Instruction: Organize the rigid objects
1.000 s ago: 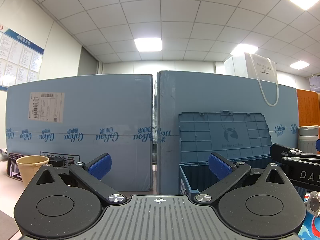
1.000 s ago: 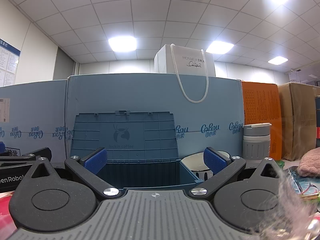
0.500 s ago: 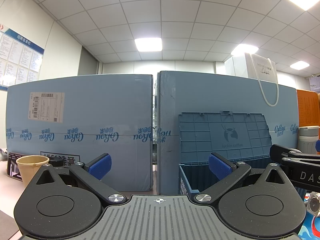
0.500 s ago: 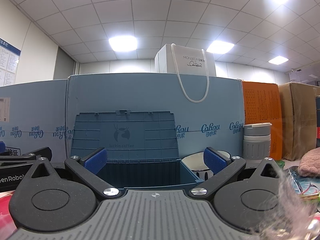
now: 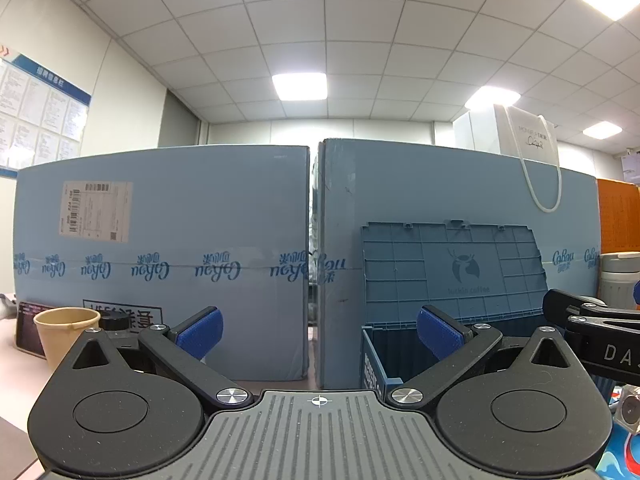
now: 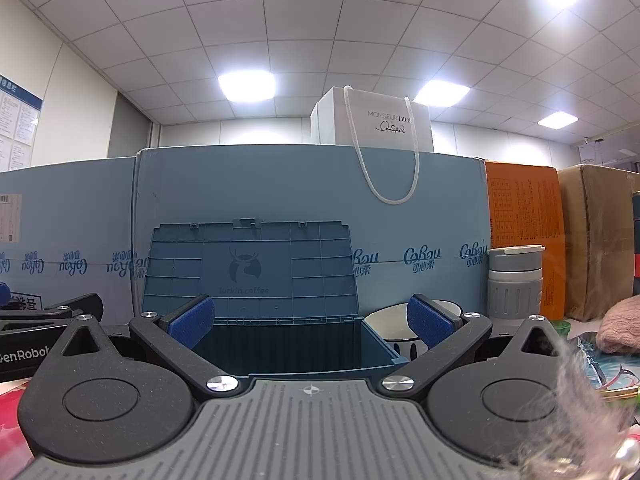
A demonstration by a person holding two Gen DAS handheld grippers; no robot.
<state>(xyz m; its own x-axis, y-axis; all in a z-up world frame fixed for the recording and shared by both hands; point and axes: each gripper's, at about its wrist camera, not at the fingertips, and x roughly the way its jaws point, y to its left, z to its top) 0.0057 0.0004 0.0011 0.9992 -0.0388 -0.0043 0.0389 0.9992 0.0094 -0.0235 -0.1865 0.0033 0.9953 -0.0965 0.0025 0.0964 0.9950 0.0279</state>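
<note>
A blue plastic crate (image 6: 304,344) with its ribbed lid raised stands straight ahead of my right gripper (image 6: 310,322), which is open and holds nothing. In the left wrist view the same crate (image 5: 380,356) sits to the right of centre. My left gripper (image 5: 318,334) is open and empty, facing tall blue cartons (image 5: 180,260). A white bowl (image 6: 390,326) rests just right of the crate, with a grey flask (image 6: 514,288) beyond it. A paper cup (image 5: 60,334) stands at the left. The other gripper's black arm (image 5: 596,332) shows at the right edge.
The tall blue cartons (image 6: 400,220) wall off the back, with a white gift bag (image 6: 372,128) on top. Orange (image 6: 524,240) and brown (image 6: 600,240) boxes stand at the right. A pink knitted item (image 6: 620,324) and pink fluff (image 6: 576,412) lie at the right. A phone (image 5: 28,332) leans behind the cup.
</note>
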